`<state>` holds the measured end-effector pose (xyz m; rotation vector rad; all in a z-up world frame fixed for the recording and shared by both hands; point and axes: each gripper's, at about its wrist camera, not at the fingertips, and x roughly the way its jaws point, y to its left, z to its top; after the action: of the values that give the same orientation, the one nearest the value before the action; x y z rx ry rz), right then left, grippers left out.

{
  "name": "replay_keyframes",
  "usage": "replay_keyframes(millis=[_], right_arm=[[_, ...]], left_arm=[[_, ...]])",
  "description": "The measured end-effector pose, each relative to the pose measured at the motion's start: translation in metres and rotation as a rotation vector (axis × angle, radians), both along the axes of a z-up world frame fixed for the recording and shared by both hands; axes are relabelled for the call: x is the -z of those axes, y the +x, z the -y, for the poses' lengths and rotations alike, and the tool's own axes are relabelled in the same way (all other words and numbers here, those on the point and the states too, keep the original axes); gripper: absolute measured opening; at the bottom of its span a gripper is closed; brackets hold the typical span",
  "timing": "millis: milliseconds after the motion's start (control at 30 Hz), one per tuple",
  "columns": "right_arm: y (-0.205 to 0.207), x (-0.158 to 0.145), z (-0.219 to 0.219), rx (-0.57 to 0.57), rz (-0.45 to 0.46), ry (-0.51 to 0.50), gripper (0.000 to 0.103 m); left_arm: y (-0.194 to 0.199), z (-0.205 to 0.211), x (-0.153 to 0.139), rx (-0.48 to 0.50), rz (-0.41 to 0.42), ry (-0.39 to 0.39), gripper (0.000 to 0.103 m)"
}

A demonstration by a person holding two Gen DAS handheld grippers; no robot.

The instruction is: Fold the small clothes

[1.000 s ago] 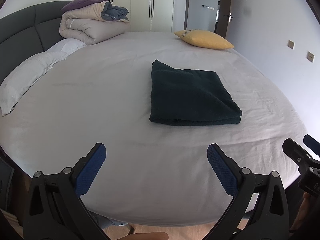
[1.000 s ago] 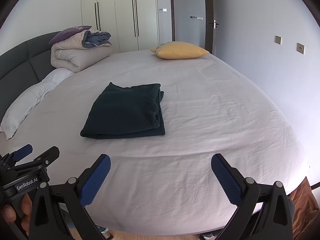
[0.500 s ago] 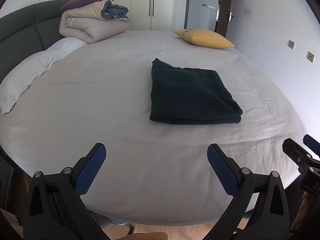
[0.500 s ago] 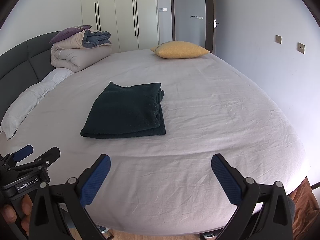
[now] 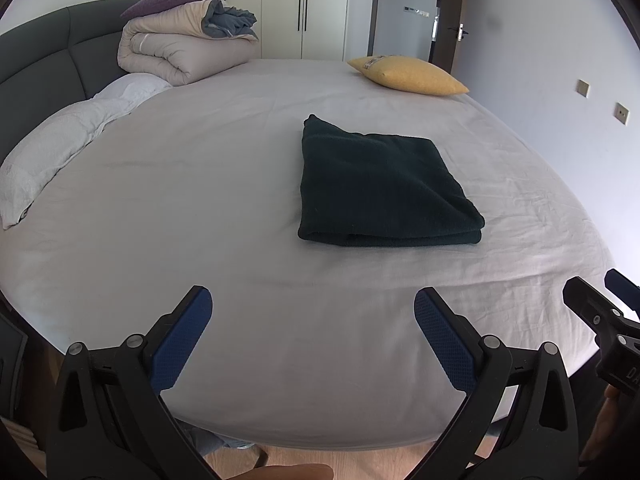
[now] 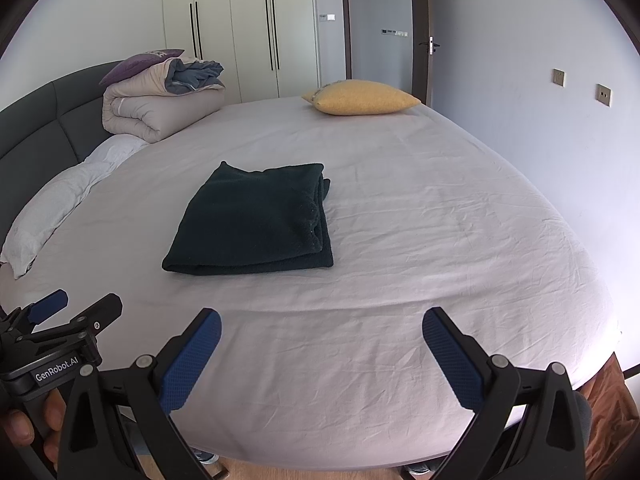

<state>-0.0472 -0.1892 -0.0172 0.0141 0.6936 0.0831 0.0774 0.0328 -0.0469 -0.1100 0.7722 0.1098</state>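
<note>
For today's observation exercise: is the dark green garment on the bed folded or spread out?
Folded. The dark green garment lies as a compact rectangle on the bed sheet, with stacked layers visible along its near and right edges.

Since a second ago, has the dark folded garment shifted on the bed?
No. The dark folded garment sits in the same spot relative to the yellow pillow.

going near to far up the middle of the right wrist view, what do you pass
right gripper → bare white sheet → folded dark green garment → yellow pillow → doorway
</note>
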Motion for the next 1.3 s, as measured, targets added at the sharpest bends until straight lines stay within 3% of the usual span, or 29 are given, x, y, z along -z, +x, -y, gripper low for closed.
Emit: replay_keyframes(millis=[1300], right_arm=[[0.0026, -0.0001, 0.0023, -0.003, -0.002, 0.001, 0.103]], left_arm=[[0.001, 0.0008, 0.0018, 0.005, -0.002, 0.001, 0.103]])
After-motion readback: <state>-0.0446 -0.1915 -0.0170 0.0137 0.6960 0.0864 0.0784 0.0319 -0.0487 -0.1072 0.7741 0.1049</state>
